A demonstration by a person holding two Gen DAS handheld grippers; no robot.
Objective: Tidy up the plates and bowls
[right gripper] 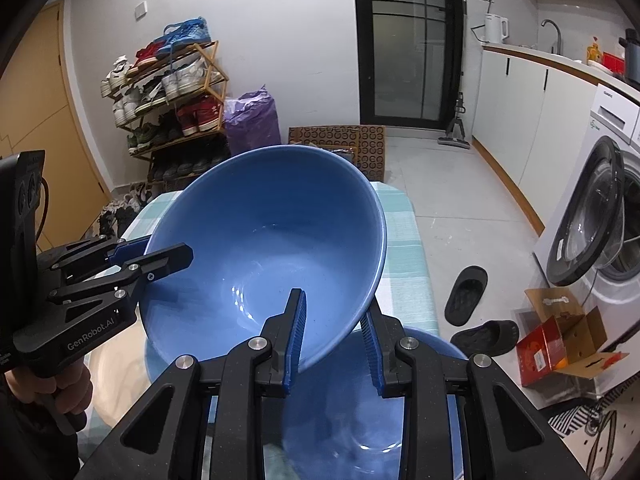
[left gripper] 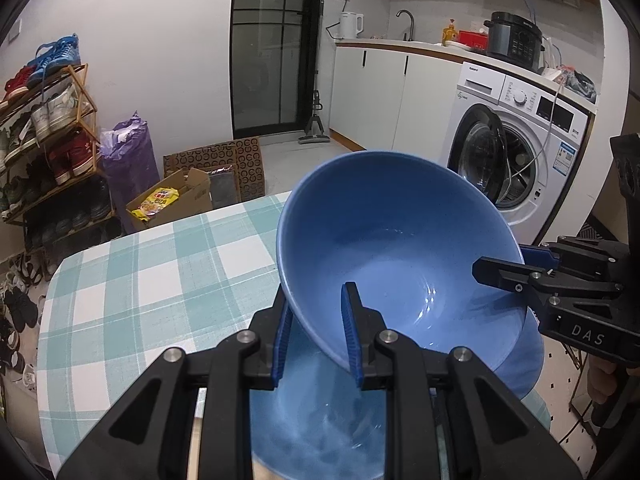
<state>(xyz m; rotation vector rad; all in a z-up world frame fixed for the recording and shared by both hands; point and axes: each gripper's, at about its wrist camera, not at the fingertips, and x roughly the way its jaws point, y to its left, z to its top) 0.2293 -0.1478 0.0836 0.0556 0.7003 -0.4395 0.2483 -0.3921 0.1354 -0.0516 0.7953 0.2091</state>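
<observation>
A large blue bowl point(left gripper: 400, 240) point(right gripper: 260, 220) hangs tilted above the table, held by its rim from two sides. My left gripper point(left gripper: 316, 332) is shut on the rim's near-left edge, one blue pad inside the bowl and one outside. My right gripper point(right gripper: 334, 340) is shut on the opposite edge the same way. Each gripper shows in the other's view: the right gripper point(left gripper: 508, 264) and the left gripper point(right gripper: 160, 252). Directly below lies a second blue bowl point(left gripper: 320, 420) point(right gripper: 360, 412), partly hidden by the gripper bodies.
The table wears a teal checked cloth point(left gripper: 140, 280) point(right gripper: 404, 248). A shoe rack point(left gripper: 48, 140), a purple bag point(left gripper: 128, 160) and cardboard boxes point(left gripper: 176, 200) stand beyond it. A washing machine point(left gripper: 512, 152) with its door open is to the right. Black slippers point(right gripper: 468, 296) lie on the floor.
</observation>
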